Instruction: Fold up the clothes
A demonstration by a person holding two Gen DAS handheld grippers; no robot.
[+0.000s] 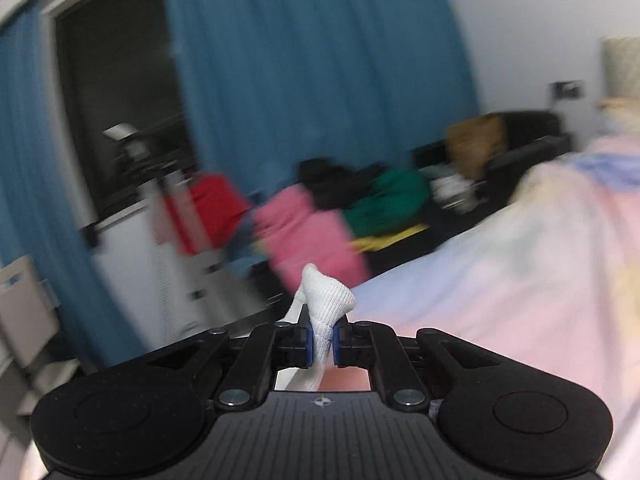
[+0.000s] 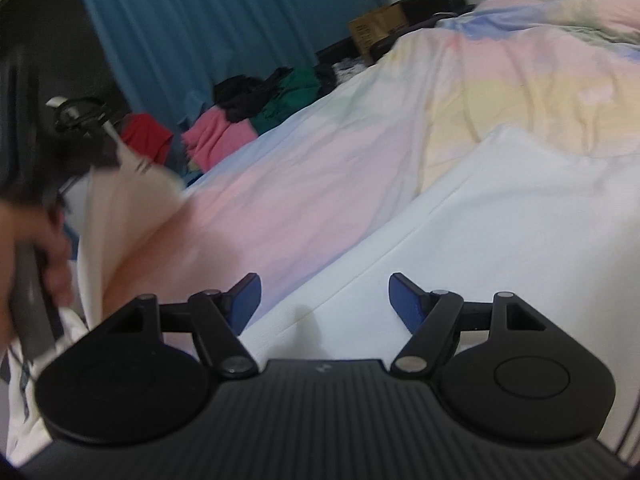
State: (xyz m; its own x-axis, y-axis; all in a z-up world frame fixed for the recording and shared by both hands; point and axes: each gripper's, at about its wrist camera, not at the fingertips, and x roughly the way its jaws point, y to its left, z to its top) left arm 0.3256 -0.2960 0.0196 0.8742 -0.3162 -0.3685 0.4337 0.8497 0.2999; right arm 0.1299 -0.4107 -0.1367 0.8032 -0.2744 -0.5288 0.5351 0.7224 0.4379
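Note:
My left gripper (image 1: 322, 338) is shut on a bunched fold of white ribbed cloth (image 1: 326, 300) that sticks up between its blue pads. In the right wrist view the same white garment (image 2: 500, 216) lies spread flat on the pastel bedspread (image 2: 320, 168), and its left part (image 2: 128, 216) is lifted off the bed by the blurred left gripper, held by a hand (image 2: 36, 240) at the left edge. My right gripper (image 2: 325, 300) stands open just above the garment's near edge, with nothing between its fingers.
Beyond the bed's far side lie piled clothes: red (image 2: 146, 134), pink (image 2: 218, 136), black (image 2: 244, 98) and green (image 2: 294, 96). A blue curtain (image 2: 200, 28) hangs behind them. A cardboard box (image 2: 378, 26) and a dark chair (image 2: 432, 2) stand near the head of the bed.

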